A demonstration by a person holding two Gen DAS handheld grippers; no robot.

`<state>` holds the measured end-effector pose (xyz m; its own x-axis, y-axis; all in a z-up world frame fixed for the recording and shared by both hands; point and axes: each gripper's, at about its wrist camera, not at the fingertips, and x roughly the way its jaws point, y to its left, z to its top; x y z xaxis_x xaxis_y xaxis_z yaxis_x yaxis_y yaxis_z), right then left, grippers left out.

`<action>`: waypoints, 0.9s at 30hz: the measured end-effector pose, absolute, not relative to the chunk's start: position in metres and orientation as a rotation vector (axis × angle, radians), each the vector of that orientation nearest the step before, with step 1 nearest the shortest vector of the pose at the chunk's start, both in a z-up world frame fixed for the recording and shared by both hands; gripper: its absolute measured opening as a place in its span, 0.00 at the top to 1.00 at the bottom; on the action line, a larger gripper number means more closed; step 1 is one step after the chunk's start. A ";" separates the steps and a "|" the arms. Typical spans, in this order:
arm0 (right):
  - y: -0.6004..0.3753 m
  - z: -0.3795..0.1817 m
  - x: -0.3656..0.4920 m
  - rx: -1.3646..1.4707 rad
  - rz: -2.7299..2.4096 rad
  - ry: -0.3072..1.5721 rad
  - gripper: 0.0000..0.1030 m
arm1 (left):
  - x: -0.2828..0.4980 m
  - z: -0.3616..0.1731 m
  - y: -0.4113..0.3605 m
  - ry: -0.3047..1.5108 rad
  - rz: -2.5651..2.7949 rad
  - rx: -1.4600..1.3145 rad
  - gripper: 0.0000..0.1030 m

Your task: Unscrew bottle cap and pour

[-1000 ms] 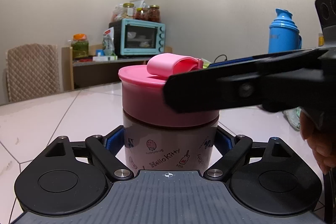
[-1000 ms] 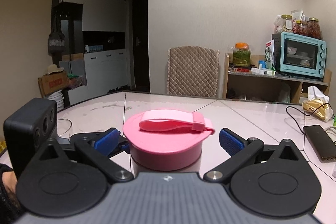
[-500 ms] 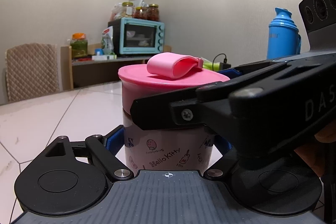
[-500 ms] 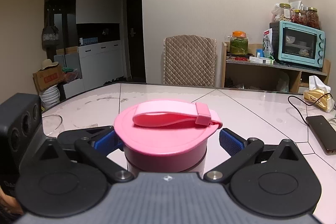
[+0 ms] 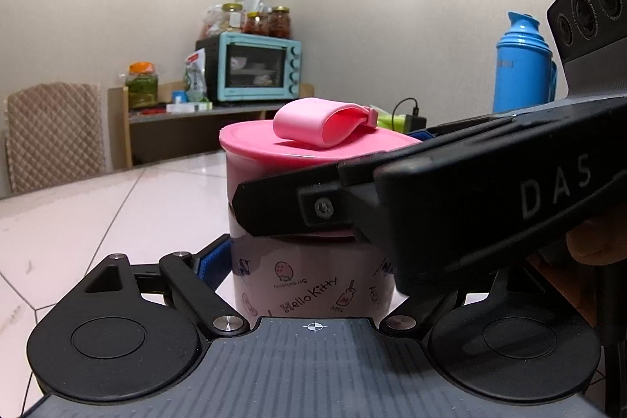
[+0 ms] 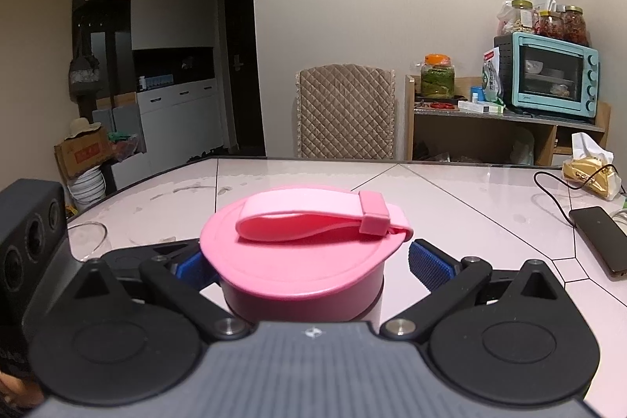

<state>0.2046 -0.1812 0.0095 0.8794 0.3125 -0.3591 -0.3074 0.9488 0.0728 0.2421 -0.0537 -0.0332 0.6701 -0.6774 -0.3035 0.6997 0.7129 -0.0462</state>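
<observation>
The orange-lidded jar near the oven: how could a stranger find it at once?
Find the wooden shelf right of the quilted chair. On its left end stands the jar, full of green contents. Only it has an orange lid; the jars on the teal toaster oven hold reddish food.

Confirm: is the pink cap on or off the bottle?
On. The pink cap sits level atop the bottle, no gap visible.

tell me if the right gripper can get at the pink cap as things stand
Probably yes: the right gripper has its open jaws on either side of the cap, with nothing between; the left gripper grips the bottle lower down.
</observation>
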 end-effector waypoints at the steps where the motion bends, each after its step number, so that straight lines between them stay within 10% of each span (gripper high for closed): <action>1: -0.181 0.009 0.204 0.014 0.324 0.375 0.03 | 0.243 -0.032 -0.053 0.312 -0.778 0.075 0.12; 27: -0.206 0.010 0.221 -0.077 0.622 0.346 0.17 | 0.242 -0.036 -0.057 0.312 -0.783 0.078 0.13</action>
<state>0.2210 -0.2061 0.0103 0.7575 0.5574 -0.3399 -0.5829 0.8119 0.0326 0.2418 -0.0574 -0.0360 0.6659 -0.6810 -0.3046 0.7040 0.7088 -0.0456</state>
